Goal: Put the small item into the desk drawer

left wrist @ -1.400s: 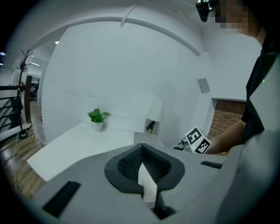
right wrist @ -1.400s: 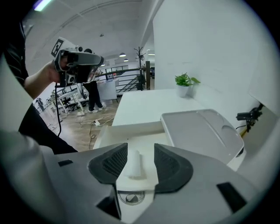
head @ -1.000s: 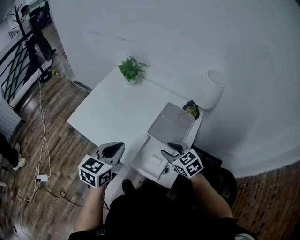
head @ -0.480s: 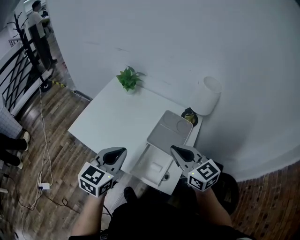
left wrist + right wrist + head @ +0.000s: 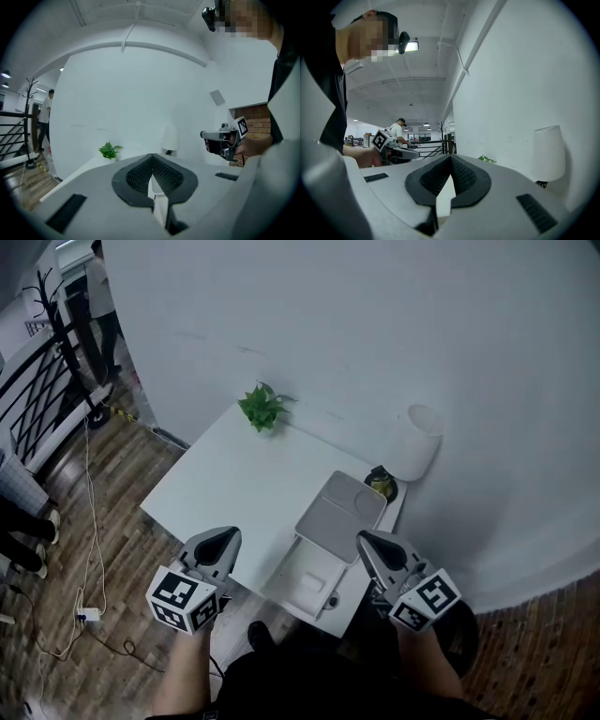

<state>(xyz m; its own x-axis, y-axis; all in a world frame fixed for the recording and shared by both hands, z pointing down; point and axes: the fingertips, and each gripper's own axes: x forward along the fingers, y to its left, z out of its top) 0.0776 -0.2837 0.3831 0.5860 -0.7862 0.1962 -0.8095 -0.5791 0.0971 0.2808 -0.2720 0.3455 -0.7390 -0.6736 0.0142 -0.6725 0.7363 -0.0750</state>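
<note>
1. Only the head view shows us the drawer [image 5: 298,570], open at the near right corner of the tabletop [image 5: 234,474]. The small item [image 5: 312,583] lies inside it.
2. There the left tool [image 5: 217,542] hovers left of the drawer and the right tool [image 5: 373,546] at its right side.
3. In the gripper views we see both tools narrow: each pair of pads meets at the tip, with nothing between.
4. The left gripper view adds the plant [image 5: 109,150] at the far left corner and the lamp [image 5: 170,138] at the far right.
</note>
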